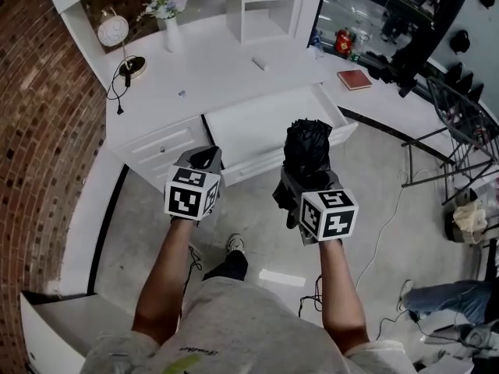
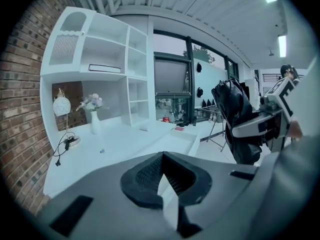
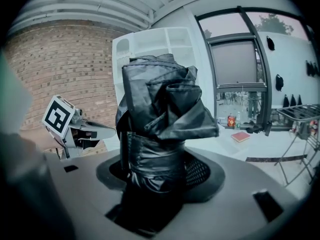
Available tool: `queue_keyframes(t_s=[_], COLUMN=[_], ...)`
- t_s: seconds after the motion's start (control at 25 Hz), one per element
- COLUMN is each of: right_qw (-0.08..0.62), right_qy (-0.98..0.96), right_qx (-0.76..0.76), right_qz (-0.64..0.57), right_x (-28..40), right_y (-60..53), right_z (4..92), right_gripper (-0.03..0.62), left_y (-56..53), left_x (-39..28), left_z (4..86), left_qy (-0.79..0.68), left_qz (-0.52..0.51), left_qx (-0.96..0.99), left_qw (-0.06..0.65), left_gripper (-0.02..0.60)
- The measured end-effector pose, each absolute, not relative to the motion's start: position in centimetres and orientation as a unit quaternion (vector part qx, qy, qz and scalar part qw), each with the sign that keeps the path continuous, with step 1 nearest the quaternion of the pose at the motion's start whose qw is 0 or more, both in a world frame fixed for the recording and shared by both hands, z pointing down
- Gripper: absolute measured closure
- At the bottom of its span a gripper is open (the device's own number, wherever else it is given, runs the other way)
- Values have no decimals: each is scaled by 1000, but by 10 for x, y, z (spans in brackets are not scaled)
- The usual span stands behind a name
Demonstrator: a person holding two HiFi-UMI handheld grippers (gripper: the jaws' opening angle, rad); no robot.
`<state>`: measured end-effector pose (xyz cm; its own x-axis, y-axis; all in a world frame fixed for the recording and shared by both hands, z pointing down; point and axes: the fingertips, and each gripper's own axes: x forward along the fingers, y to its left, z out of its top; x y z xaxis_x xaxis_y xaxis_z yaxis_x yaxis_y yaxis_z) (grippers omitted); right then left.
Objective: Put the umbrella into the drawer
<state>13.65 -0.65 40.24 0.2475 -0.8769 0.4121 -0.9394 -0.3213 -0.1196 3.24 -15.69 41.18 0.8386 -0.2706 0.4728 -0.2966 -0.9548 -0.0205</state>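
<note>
A folded black umbrella (image 1: 306,142) stands upright in my right gripper (image 1: 304,181), which is shut on its lower part. In the right gripper view the umbrella (image 3: 160,104) fills the middle, and the right gripper (image 3: 155,169) clamps it from both sides. My left gripper (image 1: 204,159) is level with it to the left, shut and holding nothing. In the left gripper view the left gripper (image 2: 162,156) has its pads meeting at the tips, with the umbrella (image 2: 235,114) at the right. Just beyond both grippers, the white drawer (image 1: 249,123) of the desk stands pulled out.
On the white desk top (image 1: 218,68) are a round lamp (image 1: 114,29) with a black cable, a vase of flowers (image 1: 168,10) and a red book (image 1: 355,79). A brick wall (image 1: 39,131) runs along the left. A metal rack (image 1: 460,123) stands at the right.
</note>
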Motion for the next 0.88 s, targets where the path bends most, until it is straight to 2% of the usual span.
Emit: queue_keyframes(t_s=[0.88], right_qw=[107], right_qy=[-584], right_qx=[776], right_qz=[213], right_x=[214], right_y=[-172], right_z=[395], right_gripper=[336], left_y=[-304], left_x=[117], left_z=[425], left_qy=[-133], left_qz=[256], left_qx=[956], left_qw=[51], left_gripper=[584])
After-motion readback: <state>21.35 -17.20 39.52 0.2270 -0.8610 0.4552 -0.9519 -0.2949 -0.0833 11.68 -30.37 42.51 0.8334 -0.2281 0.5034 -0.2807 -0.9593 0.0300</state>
